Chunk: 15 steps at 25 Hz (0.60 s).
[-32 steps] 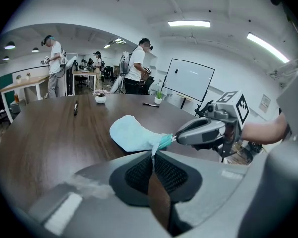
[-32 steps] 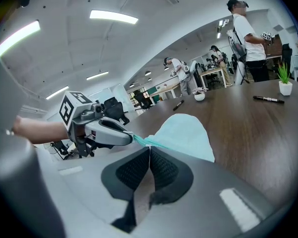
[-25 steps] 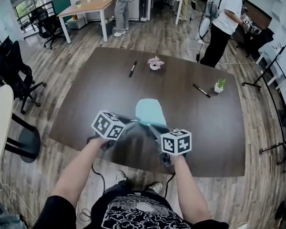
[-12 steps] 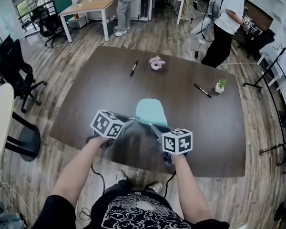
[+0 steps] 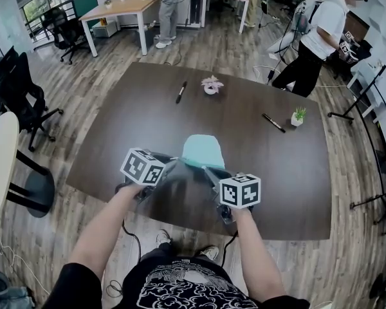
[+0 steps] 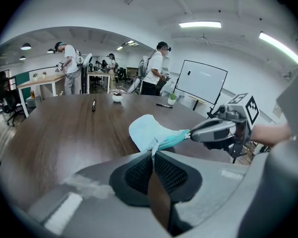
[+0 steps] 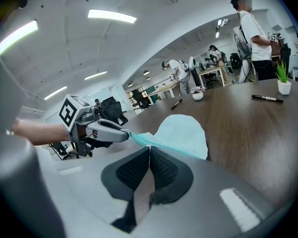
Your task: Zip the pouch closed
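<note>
Head view comparison with a second ago shows little change at the table (image 5: 116, 127): the left gripper (image 5: 176, 161) has slid slightly toward the table's left side, the right gripper (image 5: 206, 170) has kept its place, and the pale blue pouch (image 5: 202, 151) lies where it did, flat on the table close to its near edge. Beyond the table's far right corner, the person in a white shirt (image 5: 323, 34) has stepped a little further right and now leans forward. Both grippers meet the pouch at the side nearest the table's near edge, where a teal zipper (image 6: 172, 138) runs from one gripper tip to the other and looks pulled straight. In the left gripper view the two black pads are pressed together with no gap, pinching a thin pale strip of the pouch at the zipper's left end. In the right gripper view the pads are likewise squeezed tight, nipping the pouch right on the zipper line; what exact part they hold there is too small to tell. A black pen (image 5: 179, 93) and a small potted plant (image 5: 210, 84) sit on the far half of the table, well apart from the pouch.
</note>
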{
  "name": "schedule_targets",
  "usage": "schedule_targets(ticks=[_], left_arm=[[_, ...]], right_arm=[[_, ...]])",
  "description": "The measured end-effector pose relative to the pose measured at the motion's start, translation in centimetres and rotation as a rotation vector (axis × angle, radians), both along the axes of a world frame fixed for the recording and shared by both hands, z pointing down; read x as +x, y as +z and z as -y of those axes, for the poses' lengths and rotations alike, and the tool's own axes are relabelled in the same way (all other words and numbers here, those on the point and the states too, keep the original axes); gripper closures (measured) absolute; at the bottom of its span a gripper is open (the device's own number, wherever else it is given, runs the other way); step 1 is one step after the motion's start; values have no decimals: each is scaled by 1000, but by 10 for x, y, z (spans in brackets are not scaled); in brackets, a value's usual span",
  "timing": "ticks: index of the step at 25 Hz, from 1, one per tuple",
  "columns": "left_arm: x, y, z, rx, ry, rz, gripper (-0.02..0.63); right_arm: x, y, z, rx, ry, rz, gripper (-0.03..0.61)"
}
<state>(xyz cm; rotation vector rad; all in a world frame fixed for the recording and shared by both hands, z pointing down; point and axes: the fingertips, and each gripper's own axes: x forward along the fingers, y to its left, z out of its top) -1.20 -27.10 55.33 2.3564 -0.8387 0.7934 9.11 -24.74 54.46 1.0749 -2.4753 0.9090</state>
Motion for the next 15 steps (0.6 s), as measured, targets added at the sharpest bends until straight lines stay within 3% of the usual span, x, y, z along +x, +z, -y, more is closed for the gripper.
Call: schedule_targets(ticks=[15], left_arm=[[-7,4,8,2,-63,13,592]], right_arm=[[12,1,4,-5,20,2,572]])
